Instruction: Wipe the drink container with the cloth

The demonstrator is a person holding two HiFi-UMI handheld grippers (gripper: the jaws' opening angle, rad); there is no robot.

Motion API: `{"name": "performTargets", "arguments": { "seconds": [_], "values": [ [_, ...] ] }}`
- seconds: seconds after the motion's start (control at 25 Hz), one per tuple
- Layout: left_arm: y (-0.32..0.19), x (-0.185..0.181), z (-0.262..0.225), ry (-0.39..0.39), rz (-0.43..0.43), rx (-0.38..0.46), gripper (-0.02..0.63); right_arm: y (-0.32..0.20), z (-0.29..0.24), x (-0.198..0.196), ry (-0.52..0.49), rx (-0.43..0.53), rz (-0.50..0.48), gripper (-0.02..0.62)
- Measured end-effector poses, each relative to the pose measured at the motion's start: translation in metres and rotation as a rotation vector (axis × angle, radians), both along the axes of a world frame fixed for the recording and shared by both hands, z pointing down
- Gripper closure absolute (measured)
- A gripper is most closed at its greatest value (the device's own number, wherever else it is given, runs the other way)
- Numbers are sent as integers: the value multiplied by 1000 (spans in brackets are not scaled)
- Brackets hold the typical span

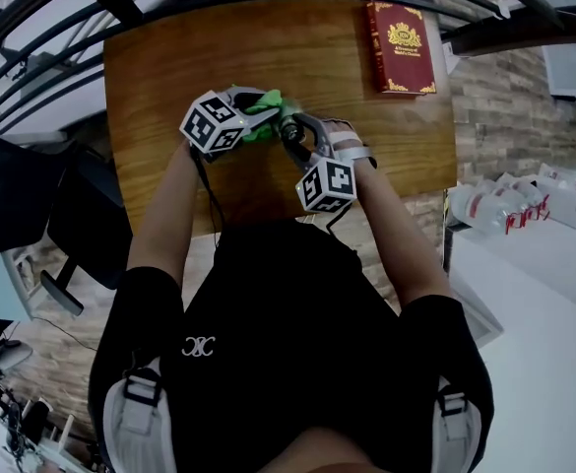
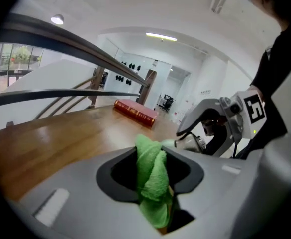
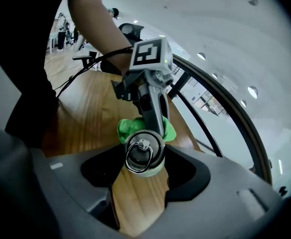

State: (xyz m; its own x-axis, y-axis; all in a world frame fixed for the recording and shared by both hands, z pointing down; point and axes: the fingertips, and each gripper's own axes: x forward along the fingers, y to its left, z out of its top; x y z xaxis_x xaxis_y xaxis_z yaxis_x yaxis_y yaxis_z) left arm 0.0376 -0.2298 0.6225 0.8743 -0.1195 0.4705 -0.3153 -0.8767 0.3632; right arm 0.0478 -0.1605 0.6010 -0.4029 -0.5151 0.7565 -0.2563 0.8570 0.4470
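The left claw (image 2: 154,157) is pinching the soft, limp cloth (image 2: 151,176) just beyond the right claw (image 3: 144,159), which is clamping the rigid, likely slippery drink container (image 3: 144,151) by its sides.

The cloth (image 2: 151,176) is bright green with a fuzzy nap. The drink container (image 3: 144,152) has a dark cap bearing a silvery ring, and its body looks pale green, though little of it shows. The left gripper (image 2: 152,166) and right gripper (image 3: 145,166) are plain grey; their marker cubes (image 1: 214,122) carry black squares on white. The table (image 1: 169,77) is warm brown wood with streaky grain. The book (image 1: 400,47) is deep red with gold ornament
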Motion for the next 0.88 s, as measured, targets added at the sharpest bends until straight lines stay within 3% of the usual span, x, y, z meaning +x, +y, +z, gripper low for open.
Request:
{"name": "performTargets", "arguments": {
  "seconds": [0.36,0.48,0.68,0.88],
  "values": [
    [-12,21,5,-52,112,0,433,13,0,-19,66,84,-139,339],
    [-15,33,11,-107,214,-7,431,14,-1,-21,79,88,-152,339],
    [-9,48,9,-218,456,21,433,17,2,-19,94,118,-186,339],
    [3,58,-3,-186,539,-19,433,17,2,-19,92,140,-211,341]
  ]
}}
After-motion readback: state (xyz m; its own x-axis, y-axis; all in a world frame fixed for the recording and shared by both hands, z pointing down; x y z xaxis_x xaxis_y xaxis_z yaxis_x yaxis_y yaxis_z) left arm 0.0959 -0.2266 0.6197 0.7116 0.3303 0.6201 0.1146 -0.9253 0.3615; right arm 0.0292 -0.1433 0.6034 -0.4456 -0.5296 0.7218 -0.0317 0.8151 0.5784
